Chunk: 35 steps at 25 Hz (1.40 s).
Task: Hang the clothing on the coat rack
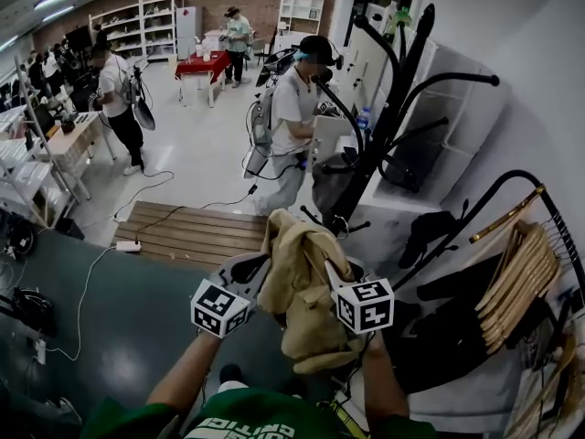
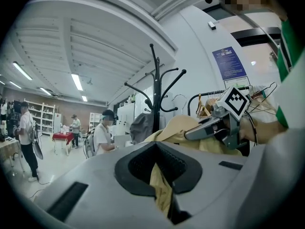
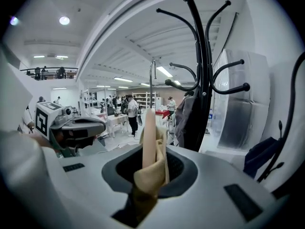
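Observation:
A tan garment point(image 1: 300, 286) hangs bunched between my two grippers, raised in front of me. My left gripper point(image 1: 260, 265) is shut on its left side; a fold of tan cloth point(image 2: 161, 189) sits pinched between the jaws. On the garment's other side my right gripper point(image 1: 335, 274) is shut as well, with a roll of the cloth point(image 3: 151, 149) standing up out of its jaws. The black coat rack point(image 1: 395, 90) rises just beyond, to the right, its curved hooks point(image 3: 200, 42) bare at the top. A grey garment point(image 1: 333, 187) hangs low on it.
A clothes rail with wooden hangers point(image 1: 526, 277) and dark garments point(image 1: 457, 332) stands at my right. A person in a white shirt point(image 1: 292, 117) works close behind the coat rack. A wooden pallet point(image 1: 192, 231) and floor cables point(image 1: 91, 282) lie to the left.

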Each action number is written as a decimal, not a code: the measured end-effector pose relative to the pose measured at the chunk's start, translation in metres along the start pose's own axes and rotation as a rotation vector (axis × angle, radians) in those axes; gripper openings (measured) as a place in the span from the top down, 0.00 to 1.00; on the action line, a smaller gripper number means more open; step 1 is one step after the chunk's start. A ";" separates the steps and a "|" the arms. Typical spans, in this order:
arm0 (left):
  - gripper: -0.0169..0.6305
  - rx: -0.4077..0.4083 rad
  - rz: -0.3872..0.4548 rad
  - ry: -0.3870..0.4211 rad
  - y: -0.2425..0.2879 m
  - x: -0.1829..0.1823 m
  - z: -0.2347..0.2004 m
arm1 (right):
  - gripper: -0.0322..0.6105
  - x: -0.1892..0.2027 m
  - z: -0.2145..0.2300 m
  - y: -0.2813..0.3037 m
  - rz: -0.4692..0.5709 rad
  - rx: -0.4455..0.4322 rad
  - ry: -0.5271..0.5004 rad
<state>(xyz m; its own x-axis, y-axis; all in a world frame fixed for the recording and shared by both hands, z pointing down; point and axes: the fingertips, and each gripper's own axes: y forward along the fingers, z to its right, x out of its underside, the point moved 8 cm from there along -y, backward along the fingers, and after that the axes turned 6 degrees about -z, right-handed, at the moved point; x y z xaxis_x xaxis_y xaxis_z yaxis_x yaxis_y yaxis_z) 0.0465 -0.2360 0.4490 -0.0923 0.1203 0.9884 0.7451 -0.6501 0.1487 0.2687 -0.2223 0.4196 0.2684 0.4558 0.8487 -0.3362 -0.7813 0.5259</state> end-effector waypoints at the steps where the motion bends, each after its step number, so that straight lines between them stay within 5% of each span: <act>1: 0.97 0.000 0.005 0.005 0.001 -0.004 0.000 | 0.85 -0.006 0.003 0.002 0.005 0.000 0.001; 19: 0.97 0.011 0.020 0.027 0.011 -0.017 -0.010 | 0.85 -0.072 0.044 0.060 0.013 0.007 0.076; 35: 0.97 0.011 0.008 0.014 0.026 -0.011 -0.026 | 0.85 -0.060 0.078 0.107 -0.065 0.025 0.141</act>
<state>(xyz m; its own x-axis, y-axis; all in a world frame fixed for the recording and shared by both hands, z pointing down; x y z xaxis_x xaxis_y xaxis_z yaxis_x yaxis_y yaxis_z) 0.0497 -0.2740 0.4426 -0.0959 0.1046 0.9899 0.7530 -0.6427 0.1408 0.2866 -0.3668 0.4207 0.1588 0.5601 0.8131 -0.2987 -0.7577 0.5803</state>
